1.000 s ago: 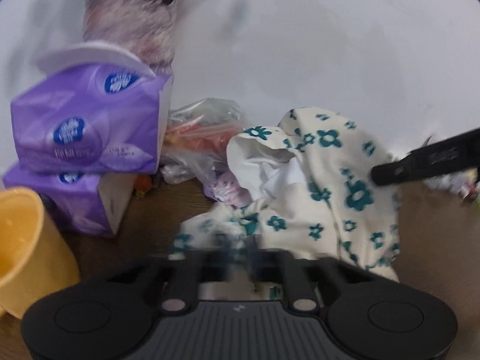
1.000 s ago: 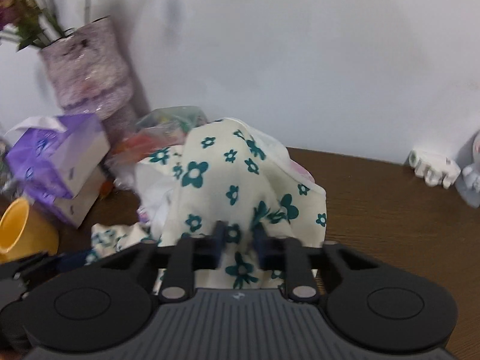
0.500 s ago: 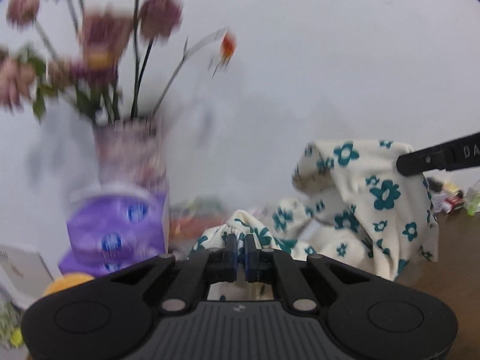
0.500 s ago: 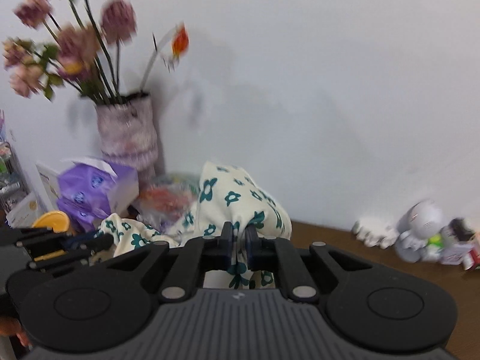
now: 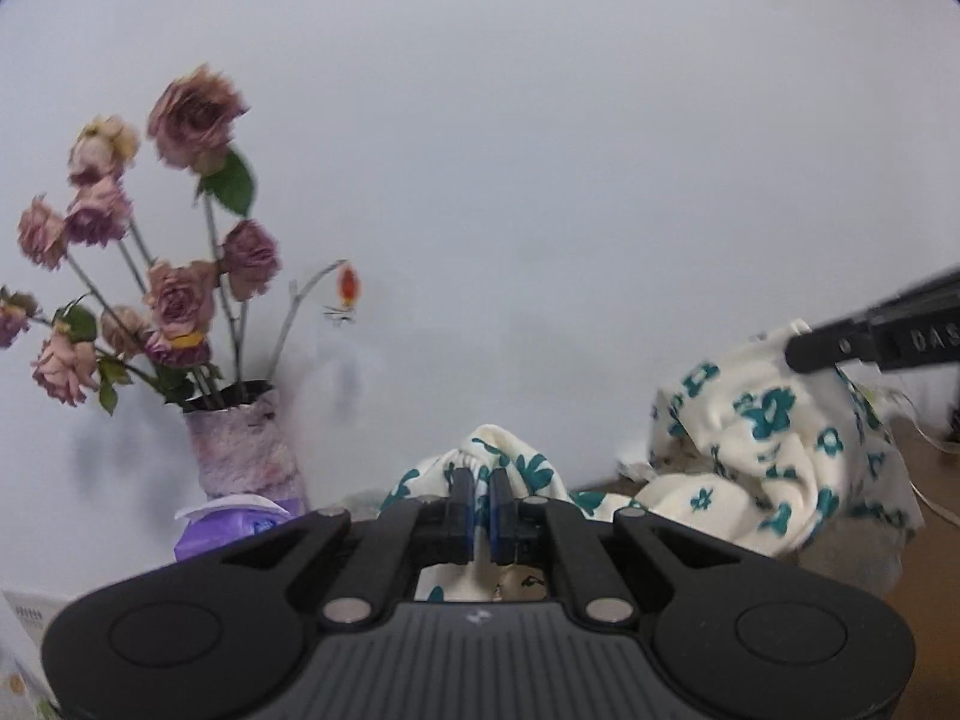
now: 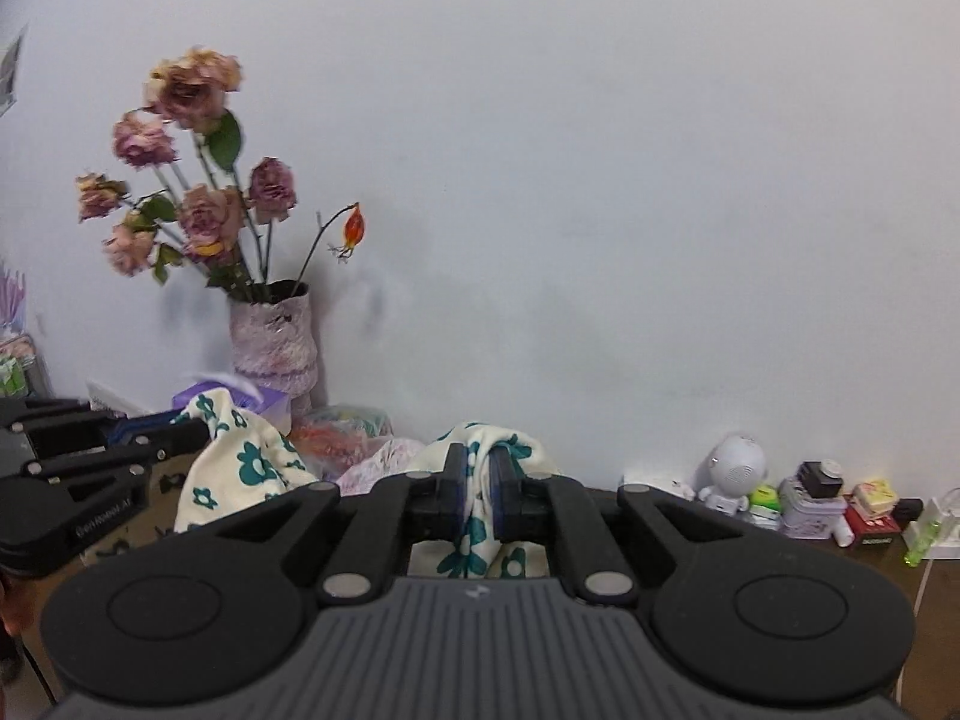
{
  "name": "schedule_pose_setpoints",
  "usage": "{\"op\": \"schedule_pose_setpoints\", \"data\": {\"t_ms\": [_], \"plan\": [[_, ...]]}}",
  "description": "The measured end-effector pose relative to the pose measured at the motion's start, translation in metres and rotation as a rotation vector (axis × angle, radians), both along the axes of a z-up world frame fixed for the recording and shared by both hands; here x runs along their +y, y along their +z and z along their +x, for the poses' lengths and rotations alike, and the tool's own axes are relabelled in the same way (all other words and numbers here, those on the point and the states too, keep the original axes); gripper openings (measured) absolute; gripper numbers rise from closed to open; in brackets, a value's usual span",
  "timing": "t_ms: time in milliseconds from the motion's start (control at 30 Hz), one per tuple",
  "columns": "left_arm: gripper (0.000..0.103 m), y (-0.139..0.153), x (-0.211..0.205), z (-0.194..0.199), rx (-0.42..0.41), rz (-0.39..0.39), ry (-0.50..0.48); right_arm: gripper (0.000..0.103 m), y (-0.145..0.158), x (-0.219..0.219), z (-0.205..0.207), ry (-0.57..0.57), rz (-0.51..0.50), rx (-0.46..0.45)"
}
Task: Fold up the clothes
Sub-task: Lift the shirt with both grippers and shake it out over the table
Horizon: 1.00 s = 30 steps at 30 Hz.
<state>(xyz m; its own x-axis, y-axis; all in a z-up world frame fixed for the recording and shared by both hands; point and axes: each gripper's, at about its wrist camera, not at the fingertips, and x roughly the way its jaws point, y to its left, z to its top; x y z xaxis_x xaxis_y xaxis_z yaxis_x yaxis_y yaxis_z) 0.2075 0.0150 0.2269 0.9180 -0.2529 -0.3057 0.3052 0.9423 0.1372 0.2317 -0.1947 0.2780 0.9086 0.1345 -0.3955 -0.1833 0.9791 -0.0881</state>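
A cream garment with teal flowers (image 5: 774,450) hangs in the air between my two grippers, above the brown table. My left gripper (image 5: 479,489) is shut on one bunched edge of it. My right gripper (image 6: 477,468) is shut on another edge (image 6: 474,516). In the left wrist view the right gripper's fingers (image 5: 840,348) come in from the right and hold the cloth's top. In the right wrist view the left gripper (image 6: 180,429) holds the cloth's other part (image 6: 240,468) at left.
A vase of dried roses (image 6: 273,336) stands by the white wall, with a purple tissue box (image 5: 234,522) and a plastic bag of snacks (image 6: 342,429) beside it. Small toys and boxes (image 6: 810,498) line the wall at right.
Both grippers have risen with the garment, lifting it off the table. The view now faces the wall and flowers rather than the tabletop, and the grippers have spread apart.
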Motion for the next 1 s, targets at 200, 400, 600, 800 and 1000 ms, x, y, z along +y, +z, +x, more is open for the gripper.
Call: {"op": "schedule_pose_setpoints", "data": {"t_ms": [200,400,600,800,1000], "plan": [[0.003,-0.060,0.000,-0.081,0.065,0.071,-0.086,0.007,-0.051,-0.023,-0.078,-0.008,-0.059,0.055],[0.003,-0.128,0.000,-0.147,0.201,0.089,-0.179,0.007,-0.137,-0.037,-0.137,0.008,-0.034,0.246],[0.003,-0.164,0.006,-0.169,0.289,0.119,-0.202,0.007,-0.190,-0.046,-0.183,0.016,0.050,0.352],[0.004,-0.183,0.004,-0.176,0.354,0.152,-0.228,0.007,-0.209,-0.044,-0.203,0.015,0.085,0.373],[0.029,-0.171,0.017,-0.179,0.378,0.109,-0.280,0.042,-0.201,-0.060,-0.211,0.053,0.192,0.420]]}}
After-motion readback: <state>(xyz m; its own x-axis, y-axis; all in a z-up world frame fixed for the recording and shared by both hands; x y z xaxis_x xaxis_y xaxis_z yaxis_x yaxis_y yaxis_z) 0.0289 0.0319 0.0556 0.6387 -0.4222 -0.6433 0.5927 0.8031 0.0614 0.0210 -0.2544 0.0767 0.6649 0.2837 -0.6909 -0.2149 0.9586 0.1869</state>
